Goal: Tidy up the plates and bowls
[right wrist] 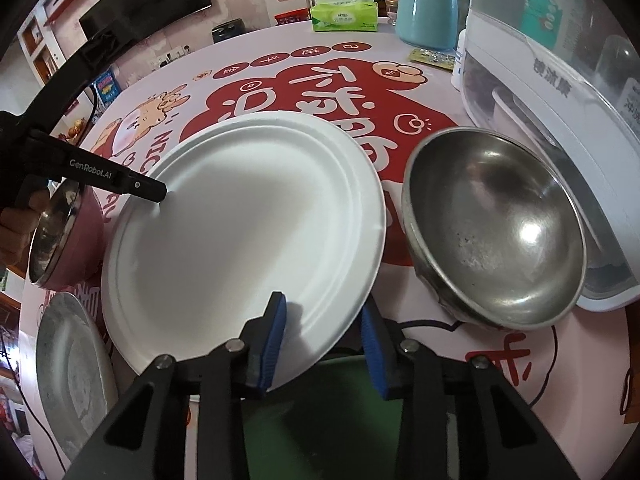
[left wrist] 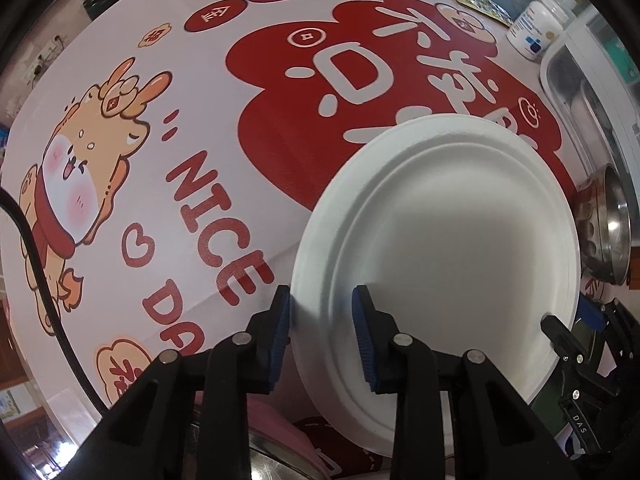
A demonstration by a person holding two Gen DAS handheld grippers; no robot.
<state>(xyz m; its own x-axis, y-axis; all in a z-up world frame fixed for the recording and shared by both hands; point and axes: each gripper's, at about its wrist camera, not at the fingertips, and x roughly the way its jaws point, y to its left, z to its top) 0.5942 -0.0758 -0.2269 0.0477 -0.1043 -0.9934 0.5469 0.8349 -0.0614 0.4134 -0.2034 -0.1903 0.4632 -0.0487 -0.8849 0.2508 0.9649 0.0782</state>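
A white paper plate [left wrist: 448, 248] is held tilted above the table; it also shows in the right wrist view [right wrist: 248, 236]. My left gripper [left wrist: 322, 340] straddles its left rim, one finger on each side, jaws a plate-rim's width apart. My right gripper [right wrist: 324, 344] straddles its near right rim the same way, and shows in the left wrist view [left wrist: 576, 332]. A steel bowl [right wrist: 496, 228] stands right of the plate. A pink-walled steel bowl [right wrist: 60, 236] and a grey metal plate [right wrist: 72, 364] lie at the left.
The round table has a pink and red printed cloth [left wrist: 192, 152]. A white appliance [right wrist: 560, 92], a teal jar [right wrist: 426, 14], a tissue box [right wrist: 344, 14] and a pill bottle [left wrist: 538, 26] stand at the back and right. A green thing [right wrist: 320, 412] lies under my right gripper.
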